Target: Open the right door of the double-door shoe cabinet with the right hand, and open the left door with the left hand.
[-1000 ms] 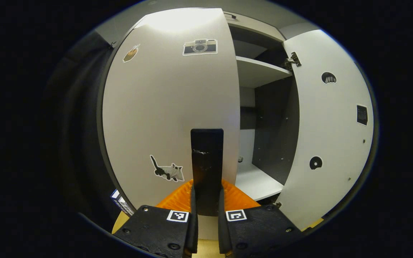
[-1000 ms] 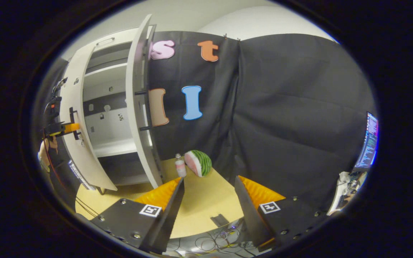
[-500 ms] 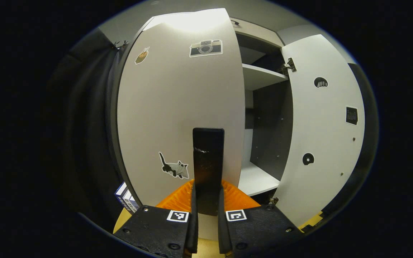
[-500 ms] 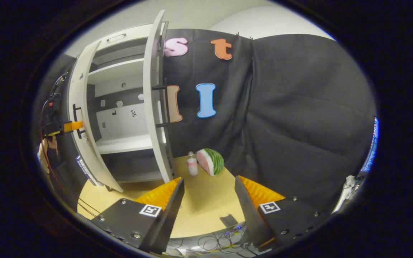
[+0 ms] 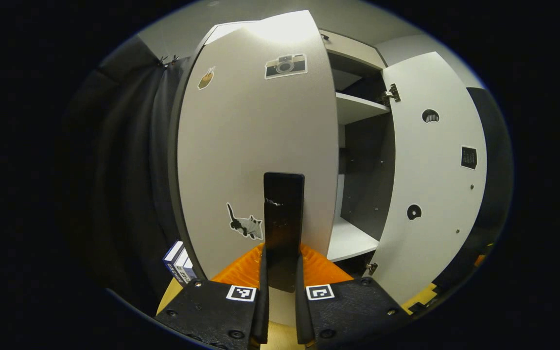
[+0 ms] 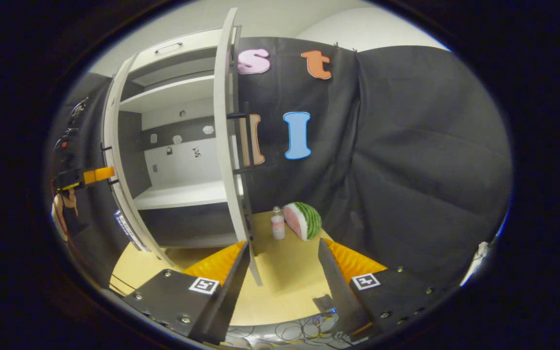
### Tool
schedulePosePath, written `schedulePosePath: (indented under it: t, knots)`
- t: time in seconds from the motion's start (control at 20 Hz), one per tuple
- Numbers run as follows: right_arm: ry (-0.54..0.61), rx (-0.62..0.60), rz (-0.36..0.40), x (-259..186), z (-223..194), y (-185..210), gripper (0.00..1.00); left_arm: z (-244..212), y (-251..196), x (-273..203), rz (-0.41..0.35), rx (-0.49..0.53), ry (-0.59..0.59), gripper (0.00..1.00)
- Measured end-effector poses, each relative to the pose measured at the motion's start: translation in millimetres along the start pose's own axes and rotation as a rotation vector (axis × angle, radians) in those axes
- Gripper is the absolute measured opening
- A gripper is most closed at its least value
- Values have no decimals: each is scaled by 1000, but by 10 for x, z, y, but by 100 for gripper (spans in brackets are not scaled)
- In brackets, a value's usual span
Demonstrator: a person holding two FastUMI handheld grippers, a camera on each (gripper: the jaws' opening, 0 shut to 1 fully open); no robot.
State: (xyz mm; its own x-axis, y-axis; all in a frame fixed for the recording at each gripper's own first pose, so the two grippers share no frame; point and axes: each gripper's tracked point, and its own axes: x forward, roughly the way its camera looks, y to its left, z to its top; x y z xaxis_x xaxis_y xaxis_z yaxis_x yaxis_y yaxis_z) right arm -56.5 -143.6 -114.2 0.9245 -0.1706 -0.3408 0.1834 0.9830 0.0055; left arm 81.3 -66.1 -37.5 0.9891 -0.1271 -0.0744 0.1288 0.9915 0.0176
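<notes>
Change: since a second ago we have drawn the white left door (image 5: 255,146) wider, and in the right gripper view the cabinet now sits nearer the middle.
Left gripper (image 5: 280,272): our jaws are pinched tight on the flat black bar handle (image 5: 283,214) of the left door; both fingers press its sides.
Right gripper (image 6: 282,272): our jaws stand wide apart and hold nothing, above the pale wooden tabletop (image 6: 280,282).
Left door: swung out toward us, its face carrying a cat sticker (image 5: 246,224), a camera sticker (image 5: 286,65) and a small brown sticker (image 5: 205,78).
Right door (image 5: 430,180): the white right door stands fully open, to the right of the cabinet, its inner face toward the left gripper view.
Shoe cabinet (image 6: 178,146): white double-door cabinet on the tabletop, white shelves (image 6: 183,194) and dark side walls showing.
Beyond, right of the cabinet: a small pink-labelled bottle (image 6: 277,226) just beside a watermelon half (image 6: 303,220), near the black cloth wall (image 6: 406,146).
</notes>
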Motion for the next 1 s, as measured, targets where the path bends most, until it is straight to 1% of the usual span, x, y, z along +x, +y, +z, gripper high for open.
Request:
schedulePosePath:
  t: [0.3,0.55,0.6,0.85,0.9,0.95,1.0]
  knots:
    - [14,-18,62,25,-11,148,84,-4,78,-87,23,-4,3,23]
    - [34,-35,114,12,-52,258,84,-9,180,-150,61,-7,6,23]
    - [38,-39,124,-2,-52,277,84,-12,196,-165,67,-9,7,19]
    - [51,-61,156,-10,-82,332,84,-27,266,-225,95,-12,21,18]
    - [53,-60,162,-13,-85,343,88,-29,284,-236,102,-11,22,16]
    - [58,-58,167,-14,-94,357,84,-31,309,-249,110,-3,27,16]
    - [63,-53,173,-15,-104,376,84,-38,347,-270,121,-1,31,16]
